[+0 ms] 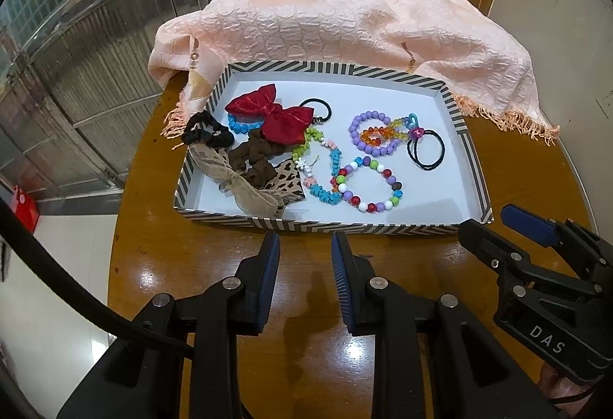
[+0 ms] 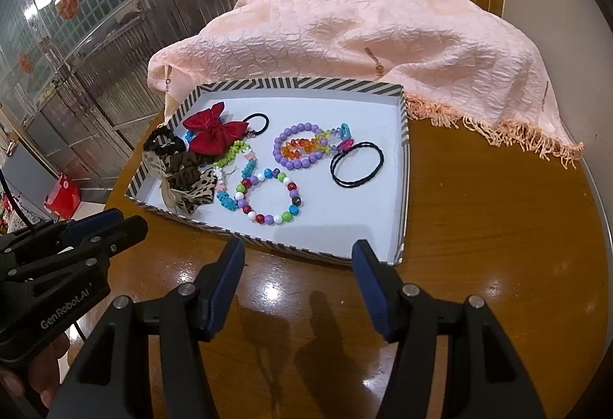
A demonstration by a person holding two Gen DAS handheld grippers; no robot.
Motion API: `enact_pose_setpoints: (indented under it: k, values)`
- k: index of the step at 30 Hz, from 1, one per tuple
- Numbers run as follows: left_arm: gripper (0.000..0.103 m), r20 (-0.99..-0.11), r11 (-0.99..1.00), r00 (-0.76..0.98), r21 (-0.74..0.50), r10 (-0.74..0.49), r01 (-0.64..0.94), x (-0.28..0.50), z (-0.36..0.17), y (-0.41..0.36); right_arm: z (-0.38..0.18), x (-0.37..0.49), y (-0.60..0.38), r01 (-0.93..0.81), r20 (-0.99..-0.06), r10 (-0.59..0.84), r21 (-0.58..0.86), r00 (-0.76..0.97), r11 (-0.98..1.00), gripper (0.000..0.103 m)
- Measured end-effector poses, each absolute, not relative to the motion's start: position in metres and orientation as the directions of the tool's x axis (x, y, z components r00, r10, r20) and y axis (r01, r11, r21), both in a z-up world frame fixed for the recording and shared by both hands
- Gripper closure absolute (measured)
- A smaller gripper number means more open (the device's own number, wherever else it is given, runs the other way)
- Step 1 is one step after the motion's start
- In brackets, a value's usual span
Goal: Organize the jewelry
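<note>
- We find the jewelry inside the striped tray (image 1: 465,166) on the desk (image 2: 498,227): scrunchies (image 1: 207,135) and a red bow (image 1: 281,116) at its left, beaded bracelets (image 1: 369,185) in the middle, a black hair tie (image 2: 357,166) at right.
- This grouping fits sorting either finished or pending; we cannot settle which.
- The left gripper (image 1: 305,246) hovers before the tray's near wall, jaws partly spread, empty.
- The right gripper (image 2: 299,258) is likewise level and low, jaws spread wider, holding nothing.
</note>
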State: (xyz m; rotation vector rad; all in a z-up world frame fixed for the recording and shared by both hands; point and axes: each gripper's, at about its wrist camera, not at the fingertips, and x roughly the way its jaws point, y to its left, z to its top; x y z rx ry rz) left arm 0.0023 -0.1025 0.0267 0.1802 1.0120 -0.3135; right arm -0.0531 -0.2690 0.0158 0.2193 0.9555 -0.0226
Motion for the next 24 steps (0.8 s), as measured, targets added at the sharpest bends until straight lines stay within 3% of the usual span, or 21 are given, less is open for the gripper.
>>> enact_pose_setpoints:
  k: [24]
  values:
    - [0.086, -0.861, 0.943, 0.476, -0.014, -0.180, 0.332, 0.0080, 0.0172, -0.0988, 0.0070, -0.0477, -0.2727, 0.124, -0.823, 0.087, 0.188, 0.562, 0.974, 0.042]
